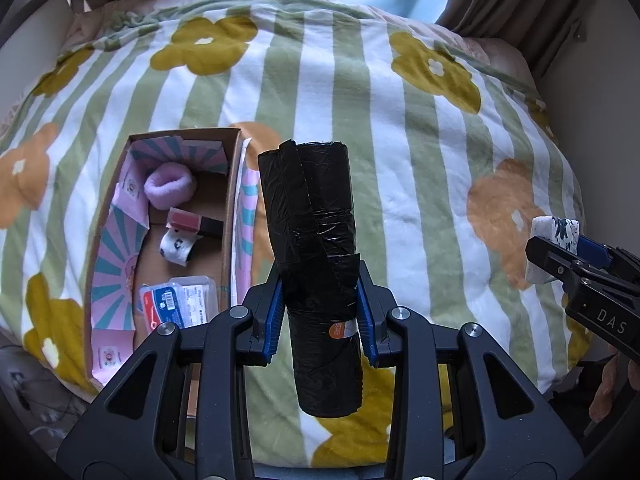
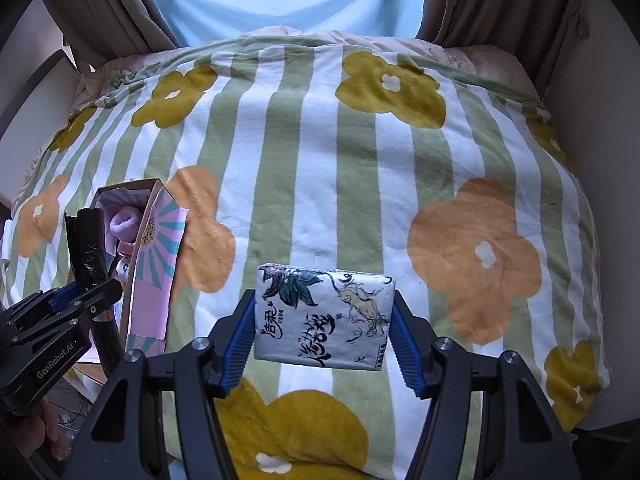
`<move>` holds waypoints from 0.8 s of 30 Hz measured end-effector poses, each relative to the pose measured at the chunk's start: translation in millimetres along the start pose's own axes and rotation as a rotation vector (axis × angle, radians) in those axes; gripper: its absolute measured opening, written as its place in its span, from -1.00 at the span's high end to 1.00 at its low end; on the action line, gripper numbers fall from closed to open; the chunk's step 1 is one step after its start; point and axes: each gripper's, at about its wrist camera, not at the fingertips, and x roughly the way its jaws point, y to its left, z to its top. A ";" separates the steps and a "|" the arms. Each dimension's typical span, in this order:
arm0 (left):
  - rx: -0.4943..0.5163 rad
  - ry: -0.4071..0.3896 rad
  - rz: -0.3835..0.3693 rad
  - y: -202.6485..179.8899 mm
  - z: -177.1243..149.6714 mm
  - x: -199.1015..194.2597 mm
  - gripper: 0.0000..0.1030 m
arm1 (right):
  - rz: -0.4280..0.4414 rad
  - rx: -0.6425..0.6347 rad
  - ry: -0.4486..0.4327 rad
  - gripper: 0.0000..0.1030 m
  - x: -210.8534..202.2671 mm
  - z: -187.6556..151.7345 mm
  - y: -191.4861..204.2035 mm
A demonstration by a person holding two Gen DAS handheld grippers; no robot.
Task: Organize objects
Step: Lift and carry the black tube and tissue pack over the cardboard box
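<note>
My left gripper [image 1: 320, 316] is shut on a black roll of bin bags [image 1: 314, 240], held upright above the bed just right of an open cardboard box [image 1: 230, 216]. The box holds a pink scrunchie [image 1: 170, 186], a red-and-black lipstick [image 1: 196, 222], a small white roll [image 1: 178, 246] and a plastic packet [image 1: 180, 306]. My right gripper [image 2: 324, 332] is shut on a white tissue pack [image 2: 324, 314] with ink drawings, held above the blanket. The tissue pack [image 1: 554, 236] also shows at the right edge of the left wrist view. The roll [image 2: 90, 248] and box [image 2: 154, 256] show at the left of the right wrist view.
A striped green-and-white blanket with flower prints [image 2: 320, 160] covers the bed. Brown curtains [image 2: 472, 0] hang at the back on both sides of a pale blue window. A light wall [image 1: 592, 80] runs along the bed's right side.
</note>
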 end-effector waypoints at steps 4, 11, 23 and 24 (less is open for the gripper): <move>-0.005 -0.021 0.004 2.9 -1.1 -8.9 0.44 | 0.004 -0.016 -0.011 -0.13 -4.1 2.8 7.9; -0.066 -0.062 0.039 27.4 0.0 -28.7 0.44 | 0.038 -0.081 -0.034 -0.13 -9.1 16.2 29.6; -0.293 -0.092 0.143 115.2 -21.6 -57.9 0.44 | 0.183 -0.329 -0.041 -0.13 -1.1 52.3 125.0; -0.310 -0.090 0.151 121.6 -25.3 -58.5 0.44 | 0.197 -0.356 -0.036 -0.13 1.6 54.6 136.7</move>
